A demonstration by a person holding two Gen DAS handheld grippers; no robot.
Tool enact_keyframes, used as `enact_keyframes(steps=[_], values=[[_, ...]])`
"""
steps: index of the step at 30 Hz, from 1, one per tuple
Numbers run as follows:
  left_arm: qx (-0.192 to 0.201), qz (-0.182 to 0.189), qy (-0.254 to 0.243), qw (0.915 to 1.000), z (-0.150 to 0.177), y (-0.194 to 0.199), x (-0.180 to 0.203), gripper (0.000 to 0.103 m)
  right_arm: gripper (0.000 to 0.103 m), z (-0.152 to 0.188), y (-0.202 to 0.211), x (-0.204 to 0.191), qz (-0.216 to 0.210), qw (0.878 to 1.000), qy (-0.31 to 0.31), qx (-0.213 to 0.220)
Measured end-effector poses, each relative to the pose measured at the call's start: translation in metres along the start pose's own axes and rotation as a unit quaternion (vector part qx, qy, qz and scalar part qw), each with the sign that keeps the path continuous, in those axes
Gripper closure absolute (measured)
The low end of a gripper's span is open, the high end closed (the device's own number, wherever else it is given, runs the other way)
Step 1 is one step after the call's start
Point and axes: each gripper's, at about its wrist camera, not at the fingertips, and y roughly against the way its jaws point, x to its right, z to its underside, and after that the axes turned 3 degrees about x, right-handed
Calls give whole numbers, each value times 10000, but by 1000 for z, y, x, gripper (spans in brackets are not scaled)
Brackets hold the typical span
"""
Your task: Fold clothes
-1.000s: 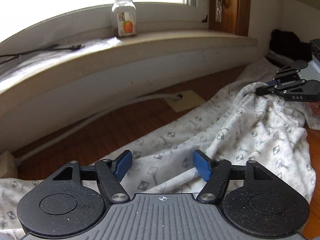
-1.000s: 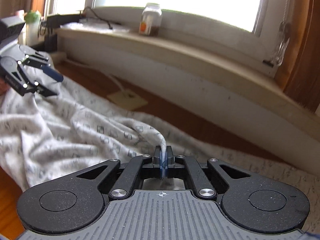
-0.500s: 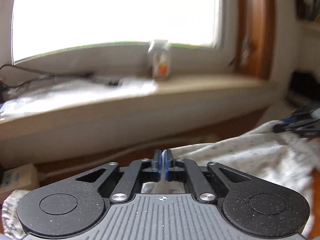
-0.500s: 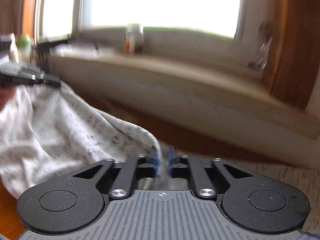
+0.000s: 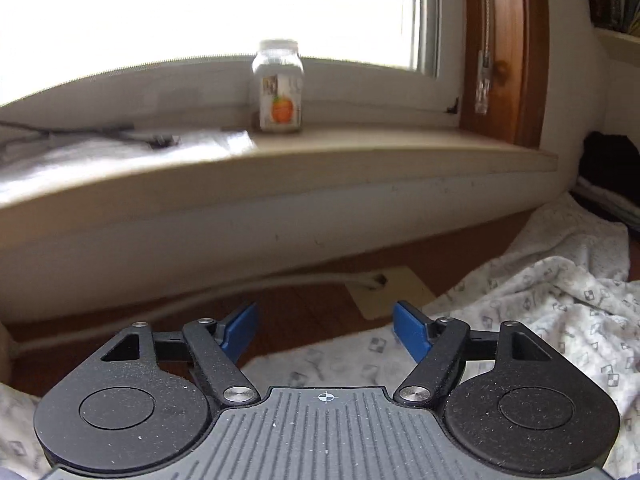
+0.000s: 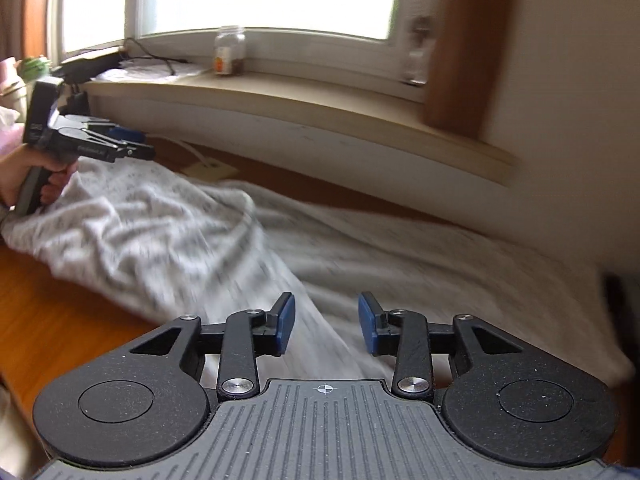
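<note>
— Start at the fingers. What are they doing?

— The left gripper (image 5: 325, 330) has its two blue pads (image 5: 410, 336) wide apart and still spreading, with nothing pinched; under the gap you see bare wood and the edge of the garment (image 5: 540, 312). The right gripper (image 6: 326, 324) is opening too, its pads (image 6: 285, 322) less far apart, and the cloth lies below them without being squeezed.

— So the garment is loose?

— Loose, yes. One piece of clothing, pale with small grey square prints, lies crumpled on the wooden desk (image 6: 60, 304), running along its far edge under the window sill (image 5: 360, 160) and bunched up towards the left.

— How many of everything else?

— Two grippers, four blue pads. One jar (image 5: 280, 88) with an orange picture on its label stands on the sill. One beige cable plate (image 5: 390, 290) sits flat near the desk's far edge, with one white cable running into it.

— Do the two cameras show the same things?

— No. Only the right wrist view shows a hand (image 6: 28, 178), closed round the left gripper's handle just above the bunched cloth, and black cables (image 6: 152, 56) further down the sill. The cloth is blurred there, so its print hardly reads. The left wrist view gives the print and jar label clearly, plus a dark heap (image 5: 608, 160) in the right-hand corner that I cannot identify.
</note>
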Motion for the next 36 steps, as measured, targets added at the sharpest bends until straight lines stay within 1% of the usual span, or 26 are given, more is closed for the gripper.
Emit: enact_keyframes(steps=[3, 4, 5, 8, 9, 10, 12, 15, 18, 22, 26, 33, 36], values=[[126, 201, 207, 9995, 0, 4, -7, 20, 65, 24, 33, 14, 259, 9995, -151, -114], [132, 250, 271, 9992, 0, 4, -8, 13, 65, 34, 39, 18, 317, 9991, -241, -164], [138, 299, 334, 9989, 0, 4, -10, 11, 65, 44, 43, 20, 373, 9985, -355, -198], [165, 268, 297, 9991, 0, 5, -8, 9, 64, 68, 43, 15, 479, 9965, -628, -284], [171, 262, 274, 9991, 0, 5, -8, 7, 64, 74, 42, 12, 490, 9957, -735, -288], [178, 256, 250, 9992, 0, 5, -7, 3, 64, 78, 41, 11, 455, 9951, -828, -304], [191, 245, 204, 9993, 0, 6, -5, 2, 63, 83, 40, 5, 446, 9945, -897, -295], [198, 248, 268, 9991, 0, 5, -8, 0, 54, 84, 41, -7, 401, 9948, -896, -265], [168, 250, 351, 9989, 0, 4, -11, 0, 52, 82, 45, -19, 377, 9957, -808, -237], [163, 252, 404, 9987, -1, 5, -13, 0, 52, 79, 52, -28, 344, 9969, -684, -198], [153, 242, 412, 9987, -1, 4, -13, 0, 52, 79, 56, -36, 430, 9969, -628, -220], [134, 234, 436, 9987, 0, 3, -14, 0, 52, 88, 58, -47, 178, 9975, -575, -362], [128, 231, 439, 9987, 0, 3, -14, 0, 56, 94, 56, -47, 90, 9972, -572, -469]])
